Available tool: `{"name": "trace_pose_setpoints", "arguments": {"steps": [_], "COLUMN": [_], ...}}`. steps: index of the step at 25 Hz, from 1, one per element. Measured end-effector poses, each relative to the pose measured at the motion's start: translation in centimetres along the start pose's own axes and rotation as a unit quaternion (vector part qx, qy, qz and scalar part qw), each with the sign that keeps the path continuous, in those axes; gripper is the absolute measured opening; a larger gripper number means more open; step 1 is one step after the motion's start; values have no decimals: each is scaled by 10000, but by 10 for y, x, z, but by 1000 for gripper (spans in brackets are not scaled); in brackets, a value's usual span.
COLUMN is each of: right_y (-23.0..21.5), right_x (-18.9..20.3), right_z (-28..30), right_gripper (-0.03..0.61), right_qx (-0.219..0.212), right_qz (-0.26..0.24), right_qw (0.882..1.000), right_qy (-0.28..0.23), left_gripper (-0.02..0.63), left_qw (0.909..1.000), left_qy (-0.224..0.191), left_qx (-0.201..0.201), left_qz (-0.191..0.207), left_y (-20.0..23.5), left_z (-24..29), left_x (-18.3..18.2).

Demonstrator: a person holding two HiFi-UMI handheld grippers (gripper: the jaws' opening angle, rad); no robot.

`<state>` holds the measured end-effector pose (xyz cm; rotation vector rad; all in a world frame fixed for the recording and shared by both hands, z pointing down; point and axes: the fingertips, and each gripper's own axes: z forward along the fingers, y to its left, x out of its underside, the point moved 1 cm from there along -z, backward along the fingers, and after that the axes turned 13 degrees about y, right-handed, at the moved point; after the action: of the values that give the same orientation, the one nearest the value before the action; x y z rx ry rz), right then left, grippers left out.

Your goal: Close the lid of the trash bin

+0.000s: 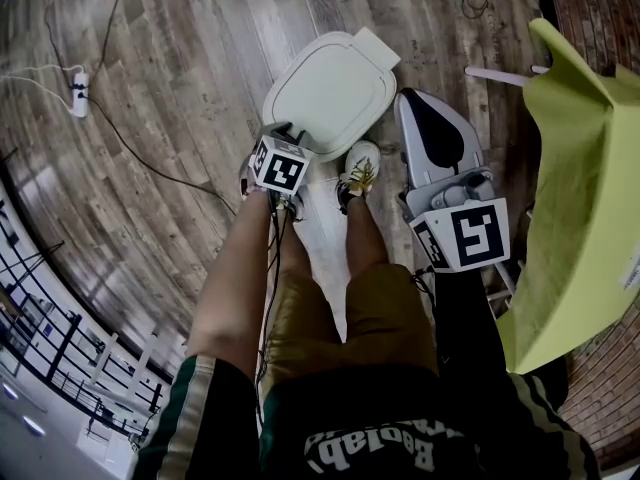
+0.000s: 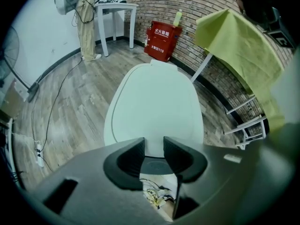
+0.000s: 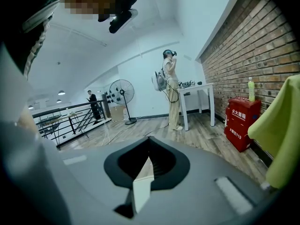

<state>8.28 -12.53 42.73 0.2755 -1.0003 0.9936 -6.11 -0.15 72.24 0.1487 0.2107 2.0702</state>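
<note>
– Now, what can go wrong from this position?

– Three things are likely. First, the lid (image 1: 330,88) looks flat and down in the head view, but the hinge end is too small to confirm that it is seated. If it is not, a push from the left gripper (image 2: 153,148) at the near rim could skid off the smooth white surface. Second, a shoe (image 1: 360,173) stands just beside the near right edge of the lid. If it bears on a pedal, which cannot be made out here, the lid could lift again on any shift of weight. Third, the yellow cloth (image 1: 580,198) hangs to the right of the right gripper (image 3: 149,144), and a wide swing of that arm could catch it.

– Where is the lid relative to the operator?

– It lies on the wooden floor (image 1: 180,118), just far of the feet, centred between the two grippers and slightly left.

– Describe the left side.

– The left forearm reaches down and forward. Its gripper points steeply downward over the near rim of the lid. The jaws stand apart, with the lid showing beyond them. The pads press on nothing.

– And the right side?

– The right gripper is held just right of the lid, tilted only slightly downward and aimed out into the room, away from the lid. Its jaws are together with nothing between them.
</note>
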Motion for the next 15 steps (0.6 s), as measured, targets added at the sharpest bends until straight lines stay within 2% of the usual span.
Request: {"name": "trace_pose_setpoints", "arguments": {"steps": [12,15], "right_y": [0,2], "right_x": [2,5], "right_z": [-3,-3], "right_gripper": [14,12], "right_qx": [56,47], "right_qz": [-34,-60], "right_qw": [9999,9999], "right_qy": [80,98], "left_gripper": [130,169], "left_qw": [9999,9998], "left_qy": [-94,-198], "left_qx": [-47,83], "left_qz": [-49,-27], "left_y": [1,-4], "left_z": [0,-6], "left_x": [0,-4]}}
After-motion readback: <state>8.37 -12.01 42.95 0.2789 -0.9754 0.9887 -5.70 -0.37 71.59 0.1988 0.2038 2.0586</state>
